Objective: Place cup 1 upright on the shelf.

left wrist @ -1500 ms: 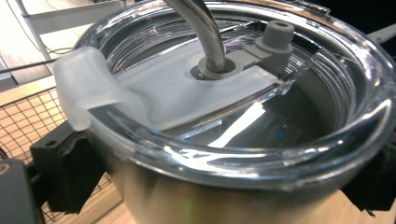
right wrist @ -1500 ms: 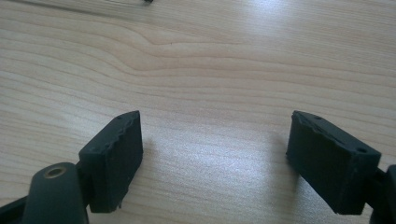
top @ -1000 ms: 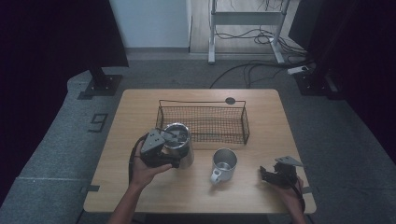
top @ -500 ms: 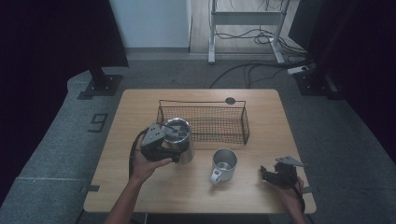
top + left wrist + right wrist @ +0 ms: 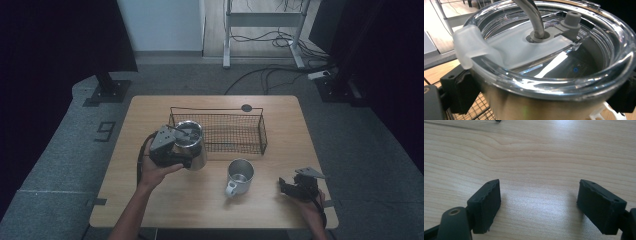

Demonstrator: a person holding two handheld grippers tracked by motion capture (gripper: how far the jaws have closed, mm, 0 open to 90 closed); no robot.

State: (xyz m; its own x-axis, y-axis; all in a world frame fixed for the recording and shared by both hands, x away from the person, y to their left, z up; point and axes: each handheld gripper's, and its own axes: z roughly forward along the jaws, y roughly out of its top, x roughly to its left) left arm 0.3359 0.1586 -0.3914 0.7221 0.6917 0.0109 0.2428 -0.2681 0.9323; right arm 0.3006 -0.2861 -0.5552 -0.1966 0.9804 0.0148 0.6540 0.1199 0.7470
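Standing on one table (image 5: 150, 150): two tumblers, one (image 5: 190, 145) clamped by left gripper (image 5: 175, 150); right gripper (image 5: 539, 205) gapes empty.

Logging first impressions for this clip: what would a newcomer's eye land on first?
The left hand-held gripper clamps a steel tumbler with a clear lid and metal straw, at the left front corner of the wire basket. A steel mug stands in front of the basket, and the right hand-held gripper sits near the table's right edge.
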